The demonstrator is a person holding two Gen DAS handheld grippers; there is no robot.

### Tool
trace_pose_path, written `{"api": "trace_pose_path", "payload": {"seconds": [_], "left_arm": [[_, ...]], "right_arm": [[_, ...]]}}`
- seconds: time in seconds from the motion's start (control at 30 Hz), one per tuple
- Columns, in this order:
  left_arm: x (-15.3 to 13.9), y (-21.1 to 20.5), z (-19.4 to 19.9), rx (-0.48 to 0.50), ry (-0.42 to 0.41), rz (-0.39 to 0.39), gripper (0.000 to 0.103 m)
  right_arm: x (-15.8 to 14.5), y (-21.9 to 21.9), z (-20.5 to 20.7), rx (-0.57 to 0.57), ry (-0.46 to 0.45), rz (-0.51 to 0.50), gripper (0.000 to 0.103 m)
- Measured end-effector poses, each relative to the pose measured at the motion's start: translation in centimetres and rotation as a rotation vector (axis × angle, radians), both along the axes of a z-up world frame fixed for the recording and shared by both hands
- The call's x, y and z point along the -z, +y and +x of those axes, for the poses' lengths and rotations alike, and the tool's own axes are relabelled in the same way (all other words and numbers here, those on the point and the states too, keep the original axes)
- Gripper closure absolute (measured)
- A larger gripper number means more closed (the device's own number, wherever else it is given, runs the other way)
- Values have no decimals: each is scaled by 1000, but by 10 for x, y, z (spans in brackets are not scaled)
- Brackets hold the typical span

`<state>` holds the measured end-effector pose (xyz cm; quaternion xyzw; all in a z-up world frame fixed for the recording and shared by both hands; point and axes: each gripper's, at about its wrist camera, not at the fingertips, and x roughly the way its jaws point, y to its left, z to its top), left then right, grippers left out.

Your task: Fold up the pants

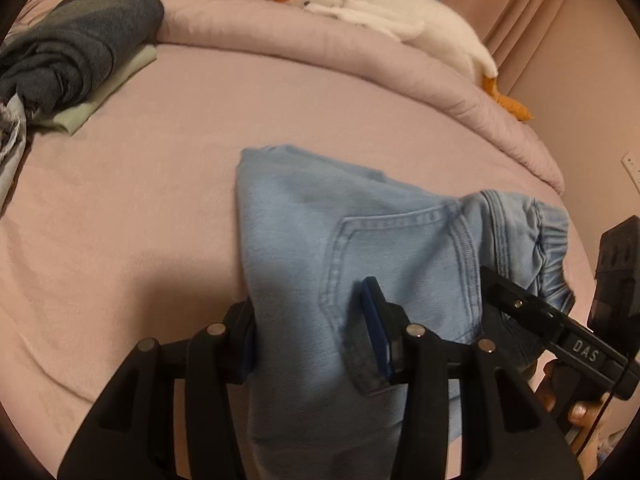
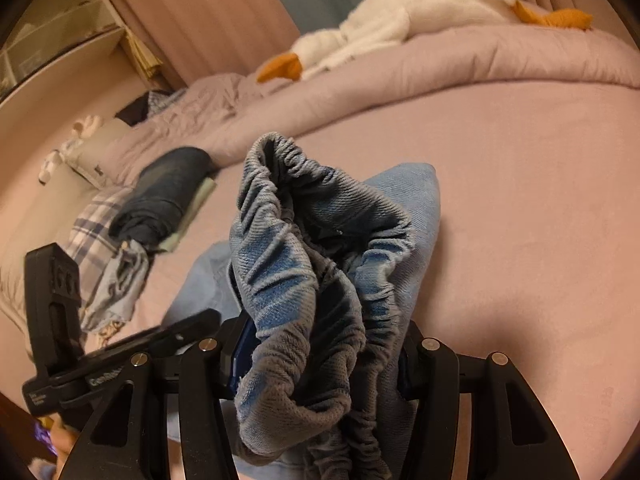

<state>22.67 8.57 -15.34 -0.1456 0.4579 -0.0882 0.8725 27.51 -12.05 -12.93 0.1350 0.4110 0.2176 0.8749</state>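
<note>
Both tongs grip the light-blue pants [image 1: 304, 216]: left tongs [image 1: 312, 328] on denim; right tongs [image 2: 320, 356] on bunched waistband.

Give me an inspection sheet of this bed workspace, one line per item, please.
Surface: pink bed sheet, bunched duvet along the far side.
Job's things: light blue pants, partly folded, elastic waistband lifted.
Clutter: dark folded garments on a green cloth; plaid cloth; plush goose.
Grippers: left gripper fingers closed on a pants fold; right gripper closed on the waistband.
Cables: nothing seen.
Surroundings: curtains, shelf.
</note>
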Motion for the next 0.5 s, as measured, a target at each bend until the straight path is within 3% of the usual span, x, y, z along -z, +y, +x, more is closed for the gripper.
{"api": "trace_pose_path", "payload": {"seconds": [0.17, 0.5], "left_arm": [[3, 1, -7, -5, 4, 21, 45], [1, 0, -34, 30, -25, 91, 46]], "right_arm": [[14, -10, 4, 6, 89, -18, 38], [4, -16, -8, 17, 77, -91, 37]]}}
